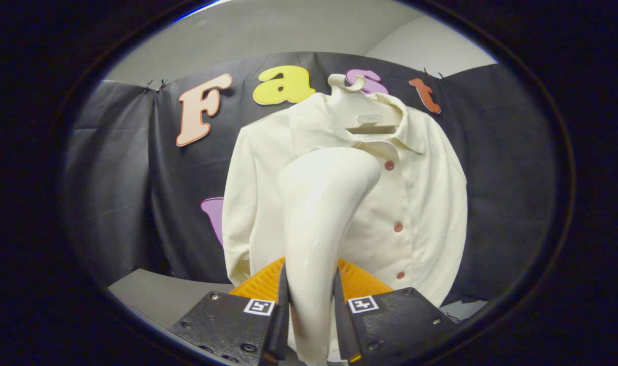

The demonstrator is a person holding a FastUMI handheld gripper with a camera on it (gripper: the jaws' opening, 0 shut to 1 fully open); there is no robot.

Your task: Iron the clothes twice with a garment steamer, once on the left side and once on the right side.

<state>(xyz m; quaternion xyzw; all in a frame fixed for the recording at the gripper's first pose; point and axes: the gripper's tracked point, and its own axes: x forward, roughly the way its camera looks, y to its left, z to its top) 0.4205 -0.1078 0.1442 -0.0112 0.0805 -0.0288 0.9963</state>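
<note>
A cream button-up shirt hangs on a pale hanger in front of the black cloth wall. My gripper is shut on the handle of a glossy cream garment steamer, both fingers pressing its sides. The steamer rises from between the fingers and curves toward the shirt's chest, its head just below the collar and left of the button placket. Whether the head touches the fabric I cannot tell. The steamer hides the shirt's middle-left front.
A grey tabletop lies below the shirt, to the left of the fingers. The black cloth wall closes off the back. Reddish-brown buttons run down the shirt's placket.
</note>
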